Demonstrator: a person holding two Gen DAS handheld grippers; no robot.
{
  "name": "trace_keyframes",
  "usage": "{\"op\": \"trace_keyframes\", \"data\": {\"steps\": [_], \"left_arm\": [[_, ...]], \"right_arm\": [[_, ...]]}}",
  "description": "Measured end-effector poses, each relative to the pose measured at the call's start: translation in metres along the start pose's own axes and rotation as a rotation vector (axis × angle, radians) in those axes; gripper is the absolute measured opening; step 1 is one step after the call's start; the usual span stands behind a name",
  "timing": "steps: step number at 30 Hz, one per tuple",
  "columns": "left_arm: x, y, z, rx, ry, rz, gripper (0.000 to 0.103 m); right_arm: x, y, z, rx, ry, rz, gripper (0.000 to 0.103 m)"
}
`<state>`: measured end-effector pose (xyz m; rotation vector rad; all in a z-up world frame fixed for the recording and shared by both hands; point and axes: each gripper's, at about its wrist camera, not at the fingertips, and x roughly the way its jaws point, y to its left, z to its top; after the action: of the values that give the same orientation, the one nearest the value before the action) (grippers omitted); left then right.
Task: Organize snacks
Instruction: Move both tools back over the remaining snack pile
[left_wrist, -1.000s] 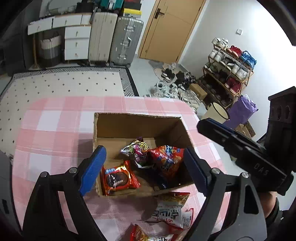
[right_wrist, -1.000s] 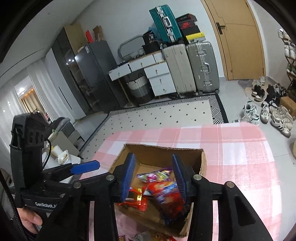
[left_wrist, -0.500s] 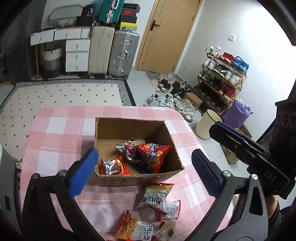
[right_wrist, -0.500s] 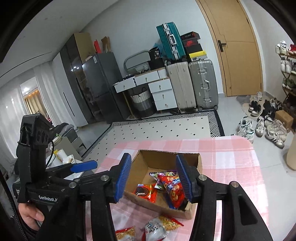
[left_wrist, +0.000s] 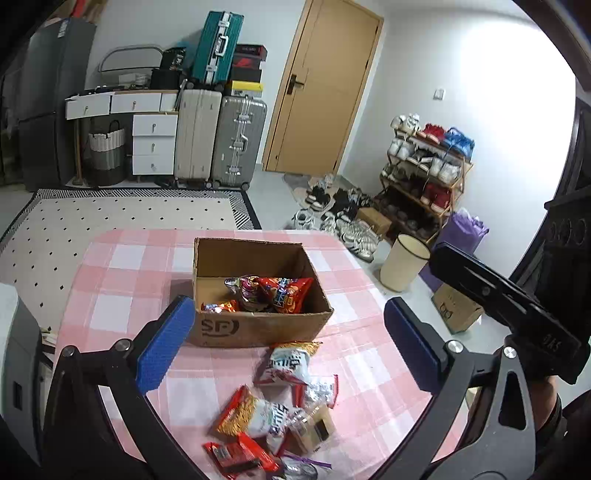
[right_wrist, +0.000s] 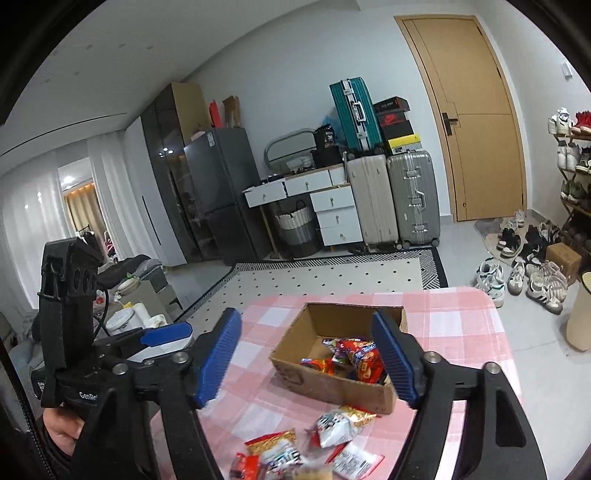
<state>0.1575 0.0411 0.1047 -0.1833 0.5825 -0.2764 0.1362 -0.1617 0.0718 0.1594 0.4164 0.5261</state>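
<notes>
Left wrist view: left hand-held gripper (left_wrist: 291, 350) spread wide, holding nothing, above the near edge of the pink-checked bench (left_wrist: 122, 280). Cardboard box (left_wrist: 258, 325) sits mid-bench, a few snack packets (left_wrist: 273, 291) already inside. Loose packets (left_wrist: 280, 413) lie in a heap on the cloth just in front of the box, crinkled foil, red, white and orange. Right wrist view: right hand-held gripper (right_wrist: 310, 358) also wide open and empty, raised over the box (right_wrist: 332, 384) and the loose pile (right_wrist: 317, 443). Judgement: task partly done; roughly half the packets remain outside and need boxing.
</notes>
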Motion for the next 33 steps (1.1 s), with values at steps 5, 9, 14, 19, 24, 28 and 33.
{"op": "trace_keyframes", "data": {"steps": [5,9,14,19,24,28,33], "left_arm": [[-0.032,-0.005,-0.026,0.007,-0.033,0.013,0.102],[-0.053,-0.004,-0.044,0.008,-0.055,0.026,0.102],[-0.071,0.003,-0.068,-0.01,-0.062,0.05,0.102],[-0.079,0.009,-0.093,-0.016,-0.053,0.07,0.102],[-0.076,0.013,-0.115,-0.015,-0.028,0.082,0.102],[-0.068,0.019,-0.133,-0.034,0.006,0.053,0.102],[-0.06,0.03,-0.154,-0.056,0.035,0.056,0.102]], "right_arm": [[-0.037,0.017,-0.017,-0.024,-0.028,-0.011,0.084],[-0.058,0.029,-0.033,-0.038,-0.025,-0.007,0.087],[-0.072,0.036,-0.055,-0.033,-0.023,0.011,0.093],[-0.08,0.041,-0.084,-0.04,0.006,0.032,0.095],[-0.074,0.042,-0.108,-0.038,0.057,0.045,0.097],[-0.068,0.04,-0.13,-0.033,0.096,0.062,0.097],[-0.054,0.043,-0.157,-0.049,0.159,0.091,0.097]]}}
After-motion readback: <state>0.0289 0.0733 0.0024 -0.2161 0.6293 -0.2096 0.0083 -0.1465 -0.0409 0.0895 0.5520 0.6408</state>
